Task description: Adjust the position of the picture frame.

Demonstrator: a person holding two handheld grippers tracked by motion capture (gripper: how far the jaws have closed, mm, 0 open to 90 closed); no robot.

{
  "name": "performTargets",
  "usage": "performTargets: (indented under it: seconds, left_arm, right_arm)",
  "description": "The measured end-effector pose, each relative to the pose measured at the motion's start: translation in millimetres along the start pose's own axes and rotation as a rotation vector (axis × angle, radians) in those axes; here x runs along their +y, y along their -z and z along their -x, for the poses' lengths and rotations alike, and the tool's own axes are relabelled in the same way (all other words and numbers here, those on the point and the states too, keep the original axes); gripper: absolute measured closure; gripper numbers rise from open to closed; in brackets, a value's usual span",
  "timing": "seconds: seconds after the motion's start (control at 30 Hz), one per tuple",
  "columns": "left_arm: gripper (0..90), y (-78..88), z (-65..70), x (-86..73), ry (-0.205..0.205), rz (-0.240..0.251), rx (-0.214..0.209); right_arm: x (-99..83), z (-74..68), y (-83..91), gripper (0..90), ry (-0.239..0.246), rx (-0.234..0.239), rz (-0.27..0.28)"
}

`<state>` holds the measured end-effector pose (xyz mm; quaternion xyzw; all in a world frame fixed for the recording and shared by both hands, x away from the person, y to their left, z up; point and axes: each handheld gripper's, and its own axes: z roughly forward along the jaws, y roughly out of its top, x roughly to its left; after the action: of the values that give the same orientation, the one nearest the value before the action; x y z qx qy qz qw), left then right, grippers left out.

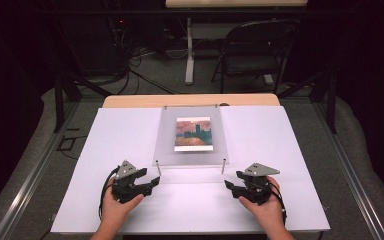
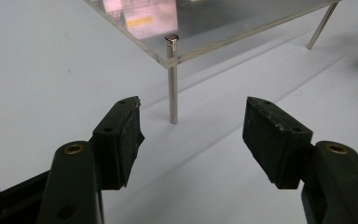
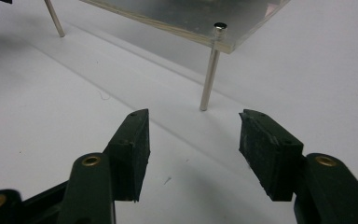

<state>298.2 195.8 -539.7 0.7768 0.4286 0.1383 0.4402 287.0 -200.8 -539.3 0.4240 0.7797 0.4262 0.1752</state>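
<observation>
Hovering just short of the near edge of a clear acrylic panel (image 1: 192, 142), two hand-held grippers face the piece from the front of a white-topped desk (image 1: 105, 150). The panel stands on slim metal pins toward the middle of the desk's far half, reaching almost to its far edge, and carries a small printed picture of a reddish sunset scene (image 1: 193, 134). Its two near corners are propped on the near-left pin (image 2: 172, 81) and the near-right pin (image 3: 210, 67), each capped by a small metal head that sits flush through the sheet.

The left gripper (image 1: 150, 182) sits near the desk's front-left, jaws spread wide with nothing between them; in the left gripper view the near-left pin stands ahead, between the two black pads. The right gripper (image 1: 228, 185), near the front-right, is likewise wide and empty, and the right gripper view shows the near-right pin just beyond its pads.

By the look of it, the panel is stiff and fairly light but smooth and slick, prone to scratching and to chipping at a corner if knocked. The thin pins look liable to tip or slide on the smooth desktop under a sideways push. The soundest hold is probably on the near edge of the sheet itself, close to each corner, one gripper per side, pads clamped flat above and below so the panel lifts level rather than twisting off its supports.
</observation>
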Motion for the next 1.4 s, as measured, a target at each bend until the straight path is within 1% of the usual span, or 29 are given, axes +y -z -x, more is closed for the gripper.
performTargets:
  seconds: [0.03, 0.13, 0.23, 0.27, 0.33, 0.37, 0.43, 0.47, 0.5, 0.53, 0.63, 0.7, 0.73, 0.77, 0.8, 0.83, 0.87, 0.9, 0.93, 0.97, 1.03, 1.07, 1.1, 1.17, 1.23, 1.3, 1.33, 1.37, 1.4]
  left_arm:
    - [37.8, 0.0, 0.0, 0.0, 0.0, 0.0, 0.0]
    - [38.2, 6.8, -2.6, -3.3, 0.022, 0.011, -0.007]
    - [38.1, 10.8, -3.5, -3.6, 0.024, 0.013, -0.014]
    - [38.0, 14.3, -4.2, -2.3, 0.029, 0.015, -0.025]
    - [38.0, 17.7, -5.4, 1.3, 0.041, 0.022, -0.041]
    - [38.0, 17.7, -5.4, 1.3, 0.041, 0.022, -0.041]
    - [38.0, 20.6, -6.0, 6.5, 0.045, 0.034, -0.046]
    - [38.8, 22.8, -6.7, 13.6, 0.038, 0.041, -0.042]
    - [39.8, 22.8, -6.7, 13.6, 0.038, 0.041, -0.042]
    - [41.3, 23.2, -7.1, 16.9, 0.029, 0.045, -0.04]
    - [42.2, 23.0, -8.2, 28.7, -0.009, 0.043, -0.025]
    - [42.2, 21.2, -9.4, 37.6, -0.005, 0.045, -0.029]
    - [41.7, 19.4, -10.7, 45.0, -0.006, 0.046, -0.027]
    - [41.5, 19.4, -10.7, 45.0, -0.006, 0.046, -0.027]
    - [40.6, 16.4, -13.5, 52.8, -0.012, 0.048, -0.021]
    - [39.9, 16.4, -13.5, 52.8, -0.012, 0.048, -0.021]
    - [39.4, 13.1, -17.2, 59.5, 0.001, 0.048, -0.024]
    - [38.7, 13.1, -17.2, 59.5, 0.001, 0.048, -0.024]
    - [38.4, 9.4, -20.5, 65.9, 0.004, 0.041, -0.022]
    - [38.3, 9.4, -20.5, 65.9, 0.004, 0.041, -0.022]
    - [37.9, 4.9, -24.1, 71.4, 0.008, 0.038, -0.027]
    - [37.9, 2.3, -25.8, 74.0, 0.009, 0.034, -0.026]
    - [37.6, -0.1, -27.9, 76.6, 0.005, 0.026, -0.023]
    - [37.4, -5.3, -31.9, 81.7, 0.011, 0.021, -0.017]
    - [37.4, -10.3, -36.7, 88.0, 0.036, 0.021, -0.014]
    - [37.5, -13.1, -41.5, 93.5, 0.053, 0.023, -0.019]
    - [37.6, -15.6, -45.1, 100.3, 0.068, 0.025, -0.017]
    - [37.7, -16.8, -47.1, 103.9, 0.067, 0.028, -0.018]
    - [37.8, -16.8, -47.1, 103.9, 0.067, 0.028, -0.018]
  right_arm:
    - [0.0, 0.0, 0.0, 42.6, 0.0, 0.0, 0.0]
    - [-1.6, 4.4, 7.7, 42.6, -0.005, 0.001, 0.013]
    - [-1.9, 6.4, 10.7, 42.6, -0.011, 0.006, 0.018]
    - [-1.5, 8.3, 13.6, 42.4, -0.017, 0.015, 0.021]
    - [0.1, 9.7, 17.5, 42.1, -0.02, 0.019, 0.023]
    - [0.1, 9.7, 17.5, 42.1, -0.02, 0.019, 0.023]
    - [2.8, 11.1, 21.0, 42.0, -0.022, 0.023, 0.026]
    - [6.7, 12.9, 23.7, 42.0, -0.02, 0.027, 0.029]
    - [6.7, 12.9, 23.7, 42.0, -0.02, 0.027, 0.029]
    - [12.4, 15.7, 27.0, 41.4, -0.02, 0.02, 0.032]
    - [17.8, 19.0, 28.4, 41.3, -0.024, 0.024, 0.036]
    - [24.8, 23.7, 29.2, 41.0, -0.028, 0.031, 0.028]
    - [32.9, 29.2, 28.6, 40.4, -0.041, 0.046, 0.035]
    - [35.7, 30.8, 27.8, 40.2, -0.046, 0.05, 0.036]
    - [39.2, 33.2, 26.5, 39.4, -0.046, 0.049, 0.037]
    - [39.2, 33.2, 26.5, 39.4, -0.046, 0.049, 0.037]
    - [45.5, 38.3, 22.8, 38.4, -0.052, 0.041, 0.037]
    - [45.5, 38.3, 22.8, 38.4, -0.052, 0.041, 0.037]
    - [51.7, 44.1, 18.0, 36.9, -0.056, 0.028, 0.029]
    - [51.7, 44.1, 18.0, 36.9, -0.056, 0.028, 0.029]
    - [58.9, 50.3, 10.6, 36.6, -0.05, 0.017, 0.019]
    - [58.9, 50.3, 10.6, 36.6, -0.05, 0.017, 0.019]
    - [61.8, 52.3, 8.4, 36.6, -0.045, 0.019, 0.007]
    - [67.6, 54.8, 3.1, 36.5, -0.038, 0.017, 0.003]
    - [75.0, 56.5, -2.7, 36.8, -0.019, 0.014, -0.004]
    - [85.0, 57.6, -8.7, 39.4, 0.0, 0.029, -0.006]
    - [88.7, 57.8, -11.0, 39.9, 0.001, 0.033, -0.006]
    - [92.5, 58.5, -13.4, 40.1, 0.002, 0.035, -0.006]
    - [92.5, 58.5, -13.4, 40.1, 0.002, 0.035, -0.006]
